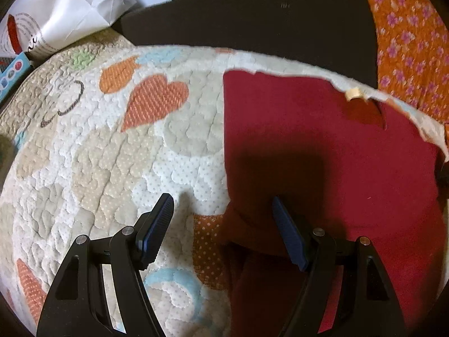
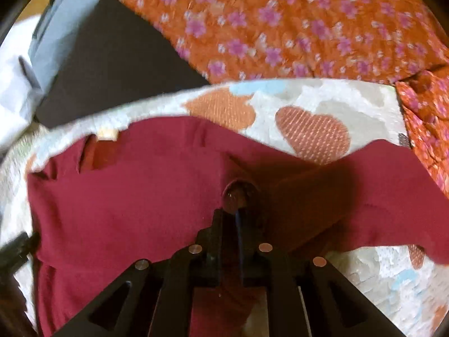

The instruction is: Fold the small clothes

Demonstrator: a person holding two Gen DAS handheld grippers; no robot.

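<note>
A dark red garment (image 1: 322, 129) lies spread on a quilted mat with heart patches (image 1: 112, 154), its neck opening and small label (image 1: 353, 94) at the mat's far edge. My left gripper (image 1: 221, 199) hovers open over the garment's left edge, with one finger above the mat, the other above the red cloth, and nothing pinched. In the right wrist view the red garment (image 2: 126, 196) fills the middle and a sleeve (image 2: 393, 191) stretches out to the right. My right gripper (image 2: 238, 196) is shut on a bunched fold of it near the sleeve's root.
Orange cloth with pink flowers (image 2: 280, 22) lies beyond the quilted mat (image 2: 308, 104), next to a dark flat surface (image 1: 252, 19). A white paper bag (image 1: 64, 8) and a blue box (image 1: 11, 73) sit at the far left.
</note>
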